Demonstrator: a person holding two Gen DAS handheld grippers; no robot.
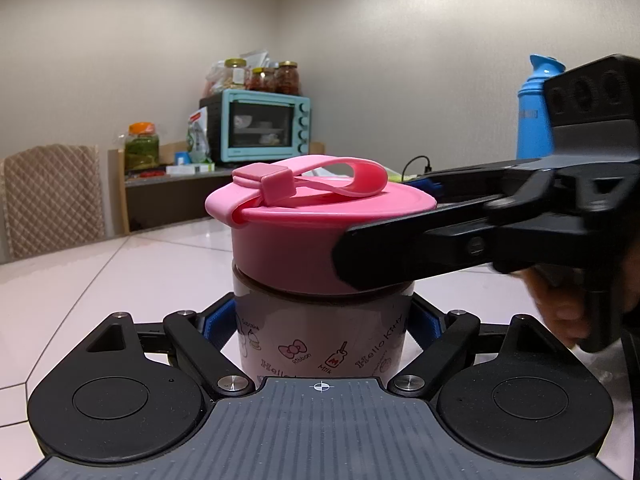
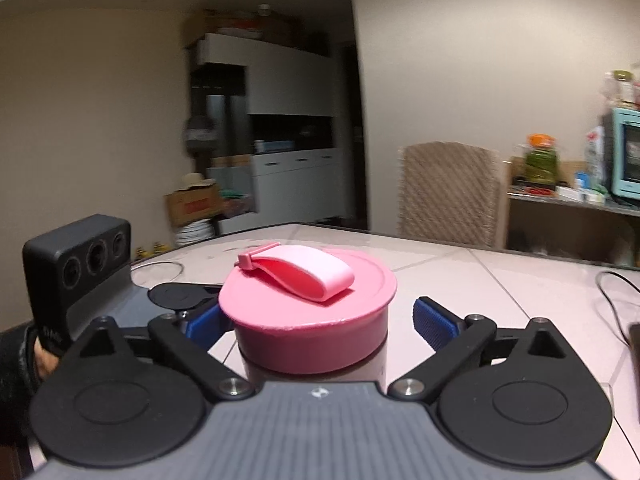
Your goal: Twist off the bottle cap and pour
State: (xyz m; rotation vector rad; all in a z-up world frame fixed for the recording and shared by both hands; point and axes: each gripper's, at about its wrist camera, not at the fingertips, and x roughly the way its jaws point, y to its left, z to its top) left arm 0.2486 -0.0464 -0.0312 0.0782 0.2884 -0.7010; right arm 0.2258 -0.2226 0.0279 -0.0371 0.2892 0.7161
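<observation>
the bottle (image 1: 320,332) stands upright on the desk (image 1: 120,272), clamped low by the left gripper (image 1: 322,328), its pink cap (image 2: 308,320) directly between the right gripper (image 2: 320,320) fingers, spread clear of it.

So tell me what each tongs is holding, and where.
Left tongs clamp the printed bottle by its body, below the pink cap. Right tongs straddle the cap, open, holding nothing.

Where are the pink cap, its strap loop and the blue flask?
pink cap (image 2: 308,316), right wrist view, flat top.
strap loop (image 1: 352,178), left wrist view, arch of the loop.
blue flask (image 1: 530,124), left wrist view, body.
</observation>
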